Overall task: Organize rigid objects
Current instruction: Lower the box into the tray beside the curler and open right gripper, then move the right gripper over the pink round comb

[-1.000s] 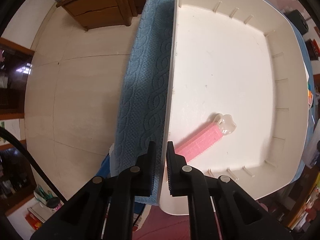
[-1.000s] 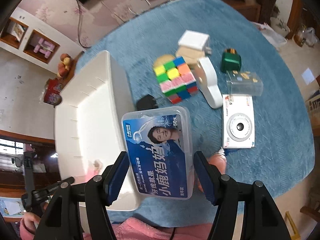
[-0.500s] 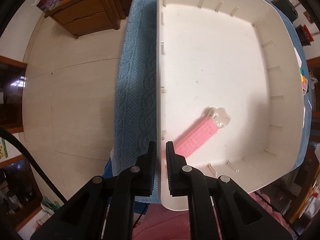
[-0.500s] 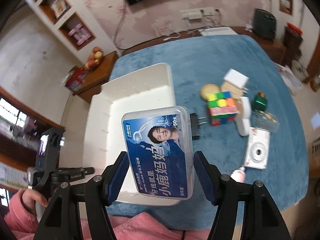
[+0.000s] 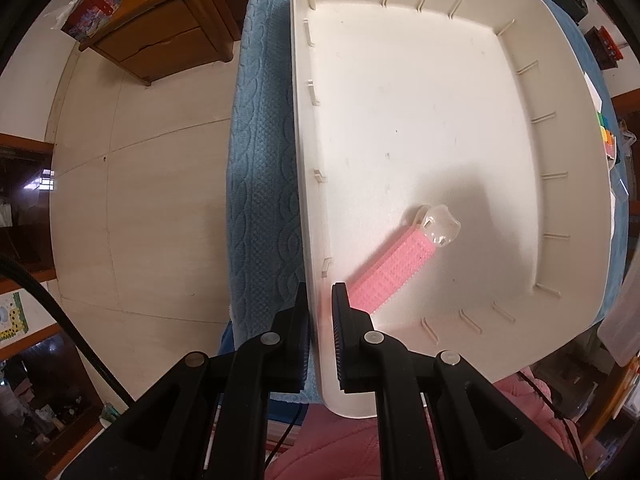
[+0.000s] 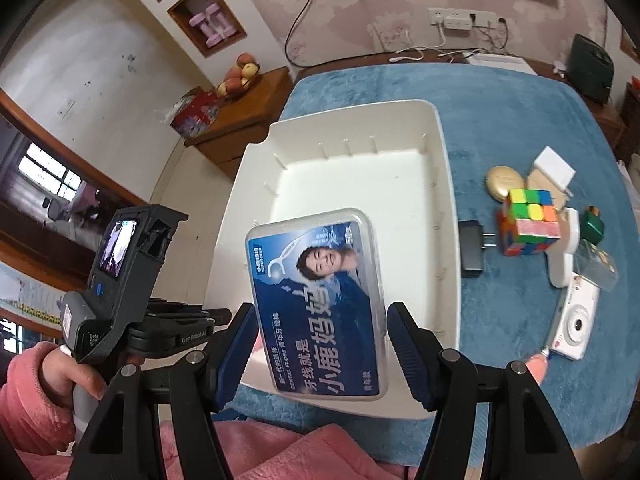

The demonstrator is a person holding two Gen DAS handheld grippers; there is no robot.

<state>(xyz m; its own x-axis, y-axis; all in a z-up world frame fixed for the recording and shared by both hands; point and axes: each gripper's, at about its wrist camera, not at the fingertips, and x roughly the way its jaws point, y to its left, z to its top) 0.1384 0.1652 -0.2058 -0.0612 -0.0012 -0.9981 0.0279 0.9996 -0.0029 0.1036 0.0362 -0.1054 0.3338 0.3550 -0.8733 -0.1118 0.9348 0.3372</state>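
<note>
My right gripper (image 6: 322, 344) is shut on a clear dental floss box with a blue label (image 6: 320, 300) and holds it in the air over the near part of the white tray (image 6: 448, 200). My left gripper (image 5: 320, 312) is shut on the tray's near-left wall (image 5: 304, 168). A pink comb-like bar with a clear end (image 5: 396, 268) lies inside the tray. The left gripper's body also shows in the right wrist view (image 6: 120, 280), in a pink-sleeved hand.
On the blue cloth (image 6: 520, 128) right of the tray lie a black charger (image 6: 472, 248), a colour cube (image 6: 530, 220), a gold compact (image 6: 505, 183), white blocks (image 6: 554, 168), a green bottle (image 6: 594, 224), a clear box (image 6: 596, 266) and a white camera (image 6: 574, 328). A wooden cabinet (image 5: 160, 28) stands beyond the table.
The right gripper has carried the floss box left, from over the cloth to over the tray. The left gripper stays shut on the tray wall, which has swung slightly in view.
</note>
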